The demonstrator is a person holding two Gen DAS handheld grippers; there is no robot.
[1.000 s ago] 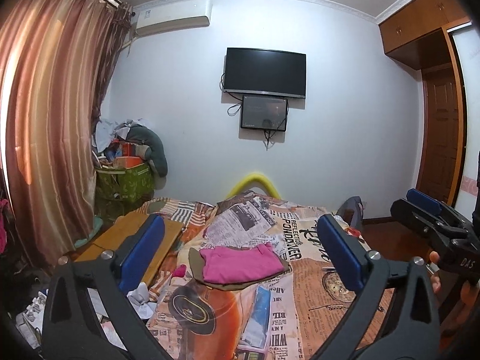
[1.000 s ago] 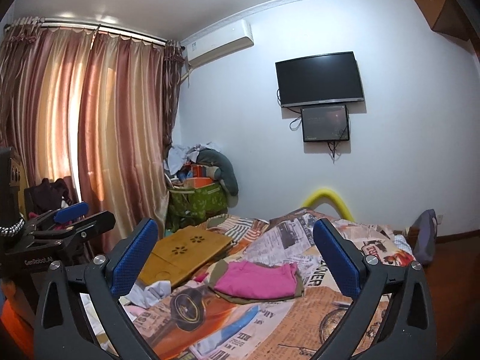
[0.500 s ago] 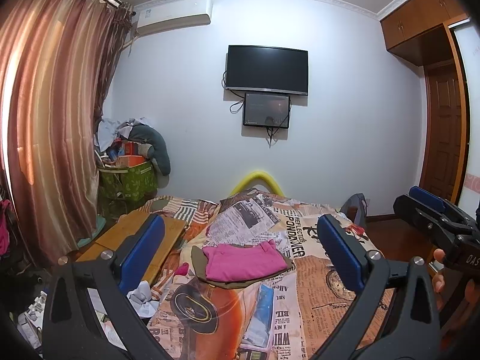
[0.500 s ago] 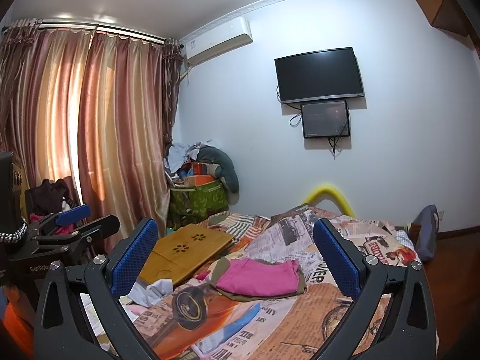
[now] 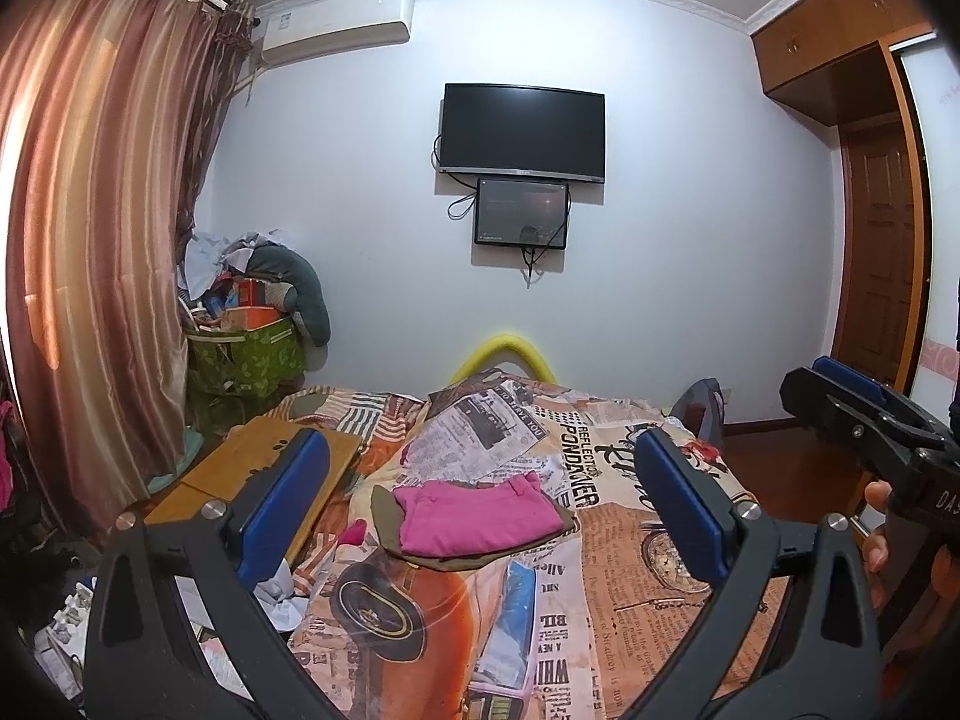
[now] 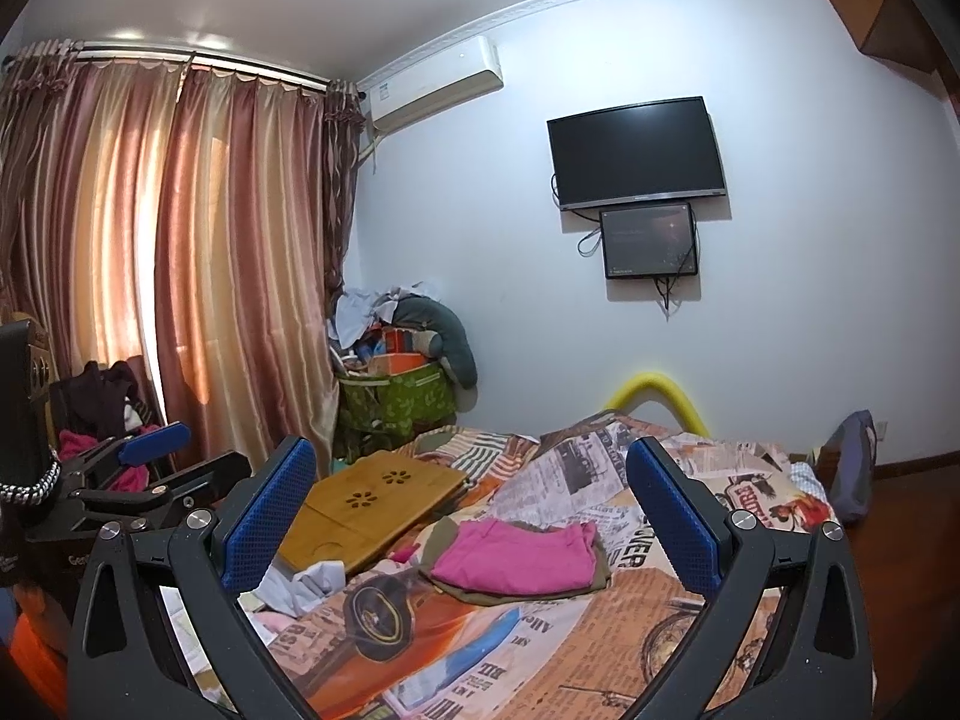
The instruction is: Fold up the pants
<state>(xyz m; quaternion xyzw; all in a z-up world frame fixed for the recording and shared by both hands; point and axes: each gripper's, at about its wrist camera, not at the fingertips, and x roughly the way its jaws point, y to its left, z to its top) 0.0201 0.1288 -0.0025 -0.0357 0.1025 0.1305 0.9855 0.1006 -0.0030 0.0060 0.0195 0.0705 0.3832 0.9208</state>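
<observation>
Left wrist view: the left gripper (image 5: 480, 516) is held above the bed (image 5: 630, 540) with its blue-padded jaws spread wide and empty, and the folded pink pants (image 5: 474, 516) lie ahead between them on an olive garment (image 5: 480, 555), well apart from the pads. Right wrist view: a wooden lap tray (image 6: 372, 504) lies left of the pants (image 6: 516, 558), which sit ahead of the right gripper (image 6: 474, 516), its jaws likewise wide apart and holding nothing.

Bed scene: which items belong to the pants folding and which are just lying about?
Job:
pink pants, folded
olive garment under them
left gripper, open
right gripper, open

Lying about:
bamboo lap desk
white cloth
green storage bag
wall TV
</observation>
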